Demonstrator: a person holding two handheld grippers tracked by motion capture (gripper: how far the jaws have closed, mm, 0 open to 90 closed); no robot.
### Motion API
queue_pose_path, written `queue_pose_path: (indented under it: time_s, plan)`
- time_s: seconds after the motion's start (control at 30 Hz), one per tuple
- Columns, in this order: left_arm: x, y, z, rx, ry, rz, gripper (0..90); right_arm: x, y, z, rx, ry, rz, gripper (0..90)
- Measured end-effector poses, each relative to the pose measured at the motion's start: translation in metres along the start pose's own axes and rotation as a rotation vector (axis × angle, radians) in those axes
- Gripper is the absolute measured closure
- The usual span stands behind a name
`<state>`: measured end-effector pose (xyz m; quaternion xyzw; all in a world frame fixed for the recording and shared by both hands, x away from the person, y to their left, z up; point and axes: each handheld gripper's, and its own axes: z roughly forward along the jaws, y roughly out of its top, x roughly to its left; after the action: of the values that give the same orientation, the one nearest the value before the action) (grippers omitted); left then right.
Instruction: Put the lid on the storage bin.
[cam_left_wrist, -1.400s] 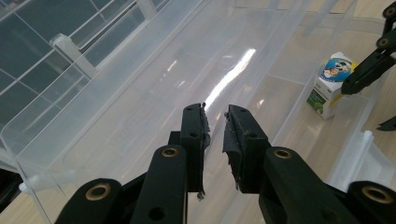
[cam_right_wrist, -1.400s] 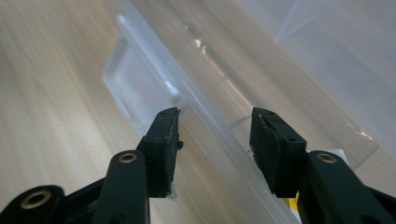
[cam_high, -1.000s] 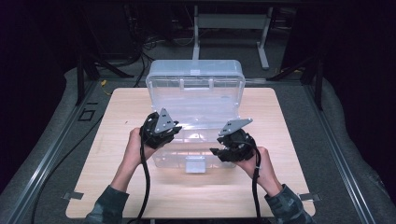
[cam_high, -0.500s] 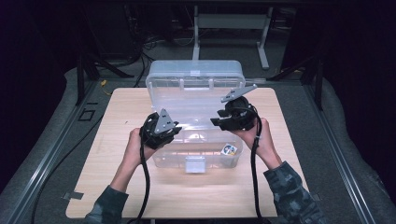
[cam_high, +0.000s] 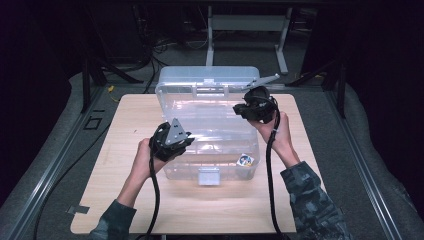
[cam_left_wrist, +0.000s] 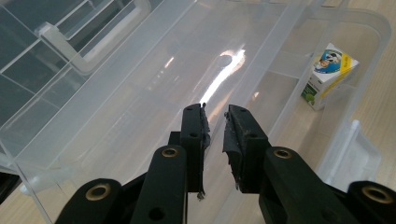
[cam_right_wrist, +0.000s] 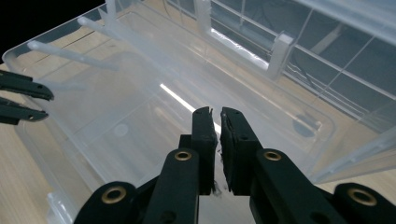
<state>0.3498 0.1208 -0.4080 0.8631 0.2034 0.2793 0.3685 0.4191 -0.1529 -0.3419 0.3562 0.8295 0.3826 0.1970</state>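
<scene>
Your left gripper (cam_high: 172, 141) hovers over the near-left part of the open clear plastic box (cam_high: 170, 107) on the tabletop (cam_high: 125, 200), fingers (cam_left_wrist: 194, 135) clenched on nothing. The small printed carton (cam_high: 244, 160) lies inside, in the box's near-right corner. Your right gripper (cam_high: 245, 110), raised over the far-right rim by the upright lid (cam_high: 210, 80), has just been closing its fingers on nothing. To shut the box cleanly, clear both grippers from the rim before tipping the lid.

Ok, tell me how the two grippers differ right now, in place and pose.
The left gripper sits low at the clear box's near-left wall; the right gripper is raised by the far-right corner, near the open lid. The left jaws show a slightly wider gap than the right's. Both are shut and empty.
</scene>
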Motion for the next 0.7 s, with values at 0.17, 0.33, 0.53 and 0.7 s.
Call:
queue_pose_path:
  time_s: [0.17,0.33,0.53,0.7]
  plan:
    - [-0.0016,-0.0012,-0.0005,0.004,-0.006,0.005,76.7,-0.0031,0.0045,-0.0008,-0.009,-0.012,0.004,84.2]
    - [-0.0028,-0.0030,-0.0014,0.010,-0.015,0.007,76.2,-0.0034,0.0060,-0.0001,-0.017,-0.021,0.003,84.8]
    - [-0.0051,-0.0050,-0.0020,0.013,-0.017,0.006,73.8,-0.0043,0.0035,0.0008,-0.028,-0.018,0.017,85.9]
    - [-0.0066,-0.0077,-0.0052,-0.008,-0.024,0.001,67.1,-0.0029,-0.0004,-0.0005,-0.033,-0.019,0.020,87.0]
